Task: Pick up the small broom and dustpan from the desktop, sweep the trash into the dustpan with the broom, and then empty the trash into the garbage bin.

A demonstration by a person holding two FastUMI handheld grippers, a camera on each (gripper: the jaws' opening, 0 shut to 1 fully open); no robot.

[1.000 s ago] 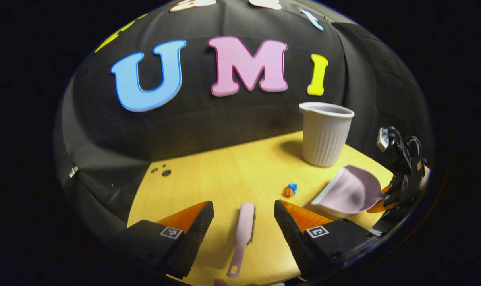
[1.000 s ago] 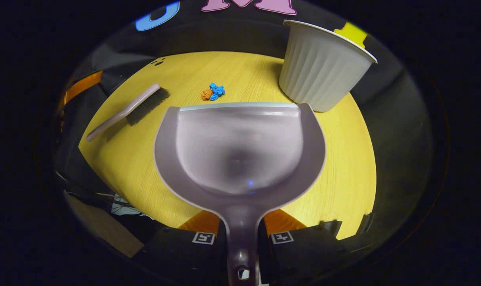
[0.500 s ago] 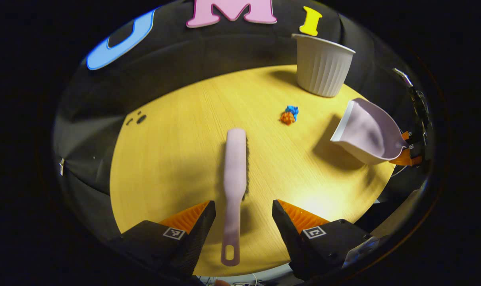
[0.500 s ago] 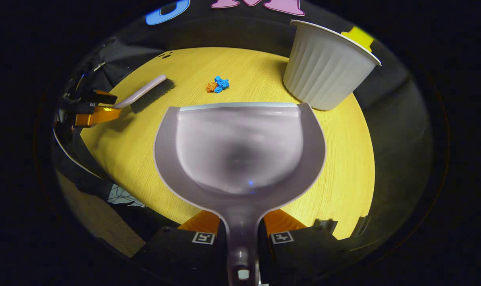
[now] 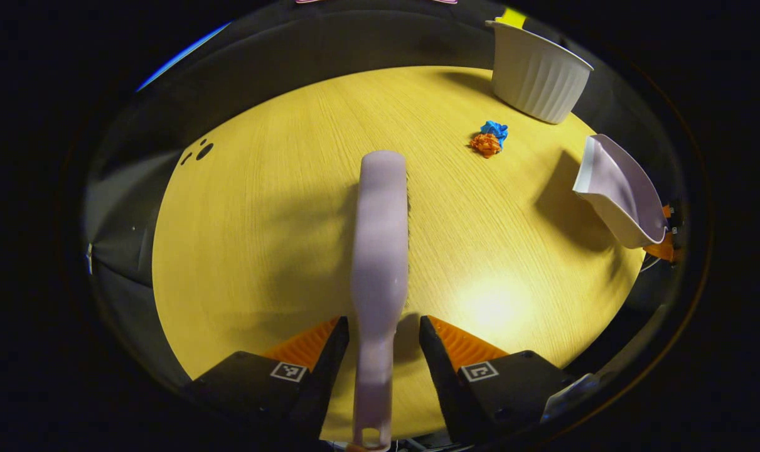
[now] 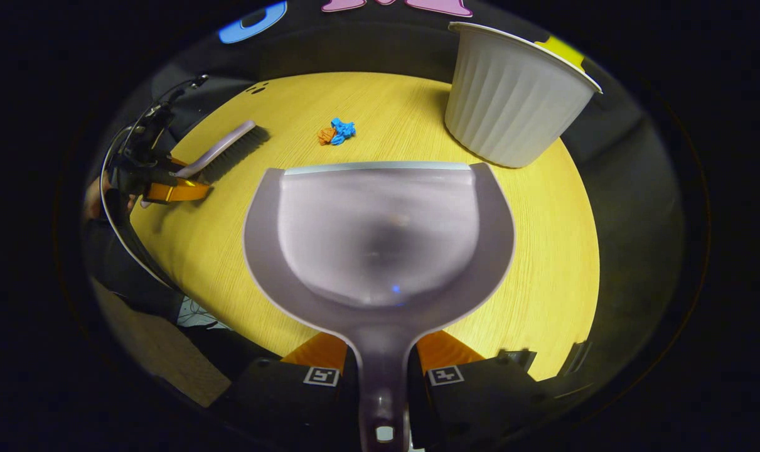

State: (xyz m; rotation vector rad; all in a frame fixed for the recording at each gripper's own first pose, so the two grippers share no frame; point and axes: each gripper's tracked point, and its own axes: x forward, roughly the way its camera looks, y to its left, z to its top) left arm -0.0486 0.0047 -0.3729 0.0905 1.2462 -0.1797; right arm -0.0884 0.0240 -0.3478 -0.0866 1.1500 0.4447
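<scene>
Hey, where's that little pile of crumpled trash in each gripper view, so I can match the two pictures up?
Left gripper view: the trash lies upper right on the table, beyond the broom's tip, below the garbage bin.
Right gripper view: the trash lies upper centre, just past the dustpan's front lip.
Shared landmark: the ribbed garbage bin, right of the trash in both.

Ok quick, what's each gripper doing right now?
Left gripper: open, fingers either side of the broom handle, not yet clamped.
Right gripper: shut on the dustpan handle, pan held above the table.
</scene>
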